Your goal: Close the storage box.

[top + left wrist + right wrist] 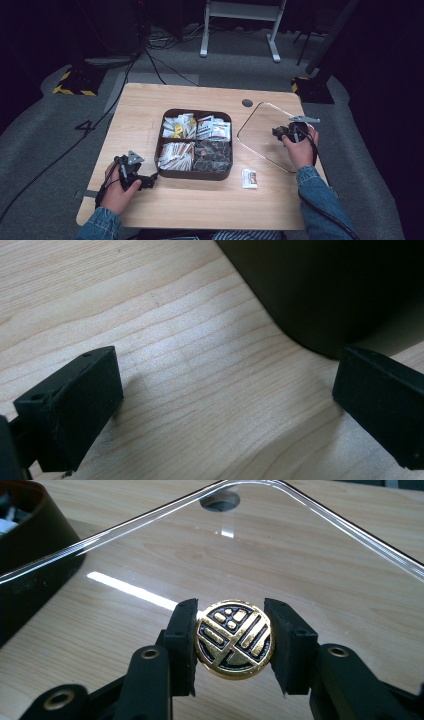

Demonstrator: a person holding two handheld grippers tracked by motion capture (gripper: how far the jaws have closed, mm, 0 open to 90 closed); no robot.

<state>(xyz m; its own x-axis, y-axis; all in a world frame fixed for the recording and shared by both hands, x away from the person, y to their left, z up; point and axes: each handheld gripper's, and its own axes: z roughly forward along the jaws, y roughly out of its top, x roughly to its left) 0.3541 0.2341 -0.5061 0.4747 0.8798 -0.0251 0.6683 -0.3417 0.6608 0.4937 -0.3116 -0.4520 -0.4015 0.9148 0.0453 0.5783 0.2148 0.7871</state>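
table (150,100): light wood | on it: compartment box (195,174), sachet (249,178)

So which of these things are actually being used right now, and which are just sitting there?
In use:
- clear lid, gripped by its gold knob
- right hand-held gripper, shut on the knob
- dark box of packets
- left hand-held gripper, open beside the box's corner

Lying about:
- loose packet on the table
- cables on the floor

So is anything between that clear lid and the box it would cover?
Nothing visible. The right tool grips the clear lid by its gold knob, beside the open box; the table between them is bare. A loose packet lies nearer the person.
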